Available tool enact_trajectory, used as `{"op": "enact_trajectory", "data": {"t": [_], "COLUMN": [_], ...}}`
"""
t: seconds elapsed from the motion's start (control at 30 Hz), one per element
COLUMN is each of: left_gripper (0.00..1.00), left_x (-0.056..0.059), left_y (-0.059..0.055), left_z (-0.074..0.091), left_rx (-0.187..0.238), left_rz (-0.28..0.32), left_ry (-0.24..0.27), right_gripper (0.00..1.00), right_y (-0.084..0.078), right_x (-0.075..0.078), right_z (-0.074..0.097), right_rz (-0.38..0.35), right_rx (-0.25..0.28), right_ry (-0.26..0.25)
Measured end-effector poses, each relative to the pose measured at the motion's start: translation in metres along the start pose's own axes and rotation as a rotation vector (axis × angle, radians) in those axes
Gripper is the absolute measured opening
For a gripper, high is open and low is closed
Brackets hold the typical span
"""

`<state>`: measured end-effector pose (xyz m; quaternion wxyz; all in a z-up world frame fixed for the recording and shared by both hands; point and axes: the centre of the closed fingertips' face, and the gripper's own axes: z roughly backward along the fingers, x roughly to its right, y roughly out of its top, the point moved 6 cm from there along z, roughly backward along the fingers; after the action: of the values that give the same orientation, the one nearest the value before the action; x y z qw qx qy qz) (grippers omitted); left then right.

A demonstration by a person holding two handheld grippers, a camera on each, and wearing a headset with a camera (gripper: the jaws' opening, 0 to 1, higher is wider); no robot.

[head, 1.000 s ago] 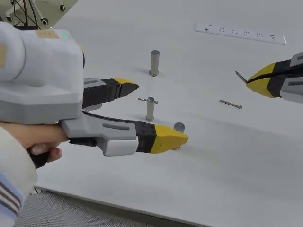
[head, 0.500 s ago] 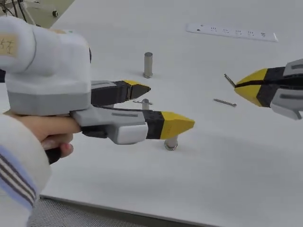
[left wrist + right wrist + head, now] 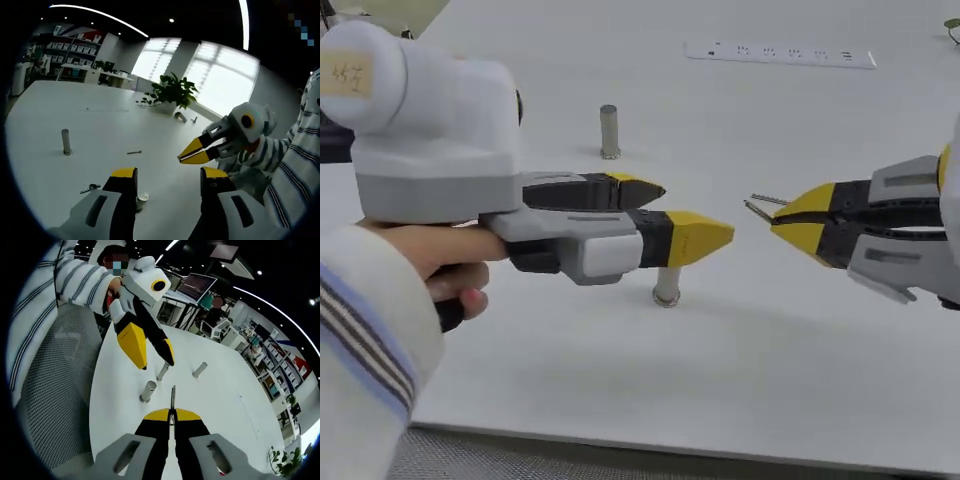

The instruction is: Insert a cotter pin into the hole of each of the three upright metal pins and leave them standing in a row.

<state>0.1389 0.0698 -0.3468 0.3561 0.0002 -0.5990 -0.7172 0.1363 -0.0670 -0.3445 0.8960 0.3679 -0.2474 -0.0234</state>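
Note:
My left gripper [image 3: 697, 212] is open and empty, held above the near upright metal pin [image 3: 667, 291], whose top its lower jaw hides. The far upright pin [image 3: 609, 131] stands free behind. In the left gripper view, the near pin [image 3: 141, 200] sits just beside my own left jaw, and the far pin [image 3: 65, 141] stands to the left. My right gripper [image 3: 776, 221] is shut on a cotter pin [image 3: 756, 209] whose tip points at the left gripper. In the right gripper view, the cotter pin [image 3: 173, 396] sticks out over three upright pins [image 3: 148, 391], [image 3: 163, 371], [image 3: 200, 369].
A loose cotter pin [image 3: 134, 152] lies on the white table [image 3: 740, 380] between the pins and the right gripper. A white power strip [image 3: 780, 55] lies at the far edge. A mesh chair [image 3: 60, 390] stands by the table's near edge, and a potted plant [image 3: 172, 90] stands far off.
The left gripper has moved right, over the middle and near pins, hiding the middle one. The right gripper has come in leftward with its cotter pin, closer to the left gripper.

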Motion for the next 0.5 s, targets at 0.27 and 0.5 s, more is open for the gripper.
{"op": "enact_trajectory", "data": {"t": [0.27,0.5], "left_gripper": [0.32,0.2], "left_x": [0.01,0.015], "left_y": [-0.006,-0.009], "left_z": [-0.012,-0.019], "left_rx": [-0.016,-0.022], "left_rz": [0.048,0.078], "left_ry": [-0.059,-0.086], "right_gripper": [0.0,0.0], "right_y": [0.006,0.008], "right_x": [-0.012,-0.019], "right_z": [0.002,0.002], "right_rz": [0.024,0.011], "right_rx": [0.0,-0.004], "right_ry": [-0.009,-0.011]}}
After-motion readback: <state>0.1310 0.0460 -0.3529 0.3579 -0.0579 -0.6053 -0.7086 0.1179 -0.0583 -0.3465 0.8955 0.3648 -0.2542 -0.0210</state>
